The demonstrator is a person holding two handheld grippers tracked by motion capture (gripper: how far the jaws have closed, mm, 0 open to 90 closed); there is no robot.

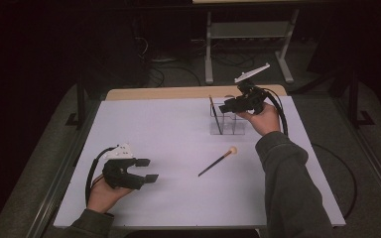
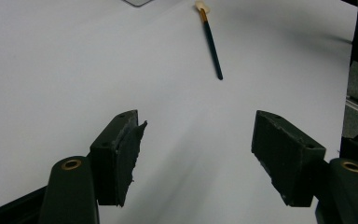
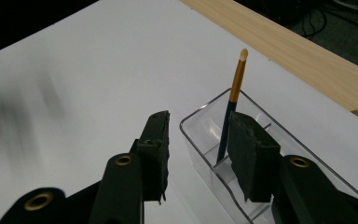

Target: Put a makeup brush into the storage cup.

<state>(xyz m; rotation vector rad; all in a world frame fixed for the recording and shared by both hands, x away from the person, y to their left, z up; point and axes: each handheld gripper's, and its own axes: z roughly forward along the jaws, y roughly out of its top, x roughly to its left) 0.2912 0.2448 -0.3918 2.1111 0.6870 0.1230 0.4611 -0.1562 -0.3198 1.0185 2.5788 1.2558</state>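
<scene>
Nearest, the left gripper [image 1: 148, 170], black with two jaws, resting low on the white table surface [image 1: 178, 198] well short of the clear plastic divided organiser box [image 1: 229, 121], jaws spread wide and holding nothing. Between it and the box, one dark-handled brush with a gold ferrule and pale rounded tip [image 1: 217, 162], lying flat and loose, tip toward the box. At the box itself, the right gripper [image 1: 226, 107], black and two-jawed, raised over the near rim, jaws parted and empty, beside a second, like brush [image 3: 231, 107] standing upright in one compartment. Judged step: fetching the loose brush and standing it in the box as well. Best done by lowering onto the handle's middle, jaws square across it, closing firmly, lifting, tipping upright, then dropping handle-first into a compartment without knocking the standing brush. Count: two brushes, one box, two grippers. Beyond the box, a strip of pale wooden table edge [image 1: 178, 92].
</scene>
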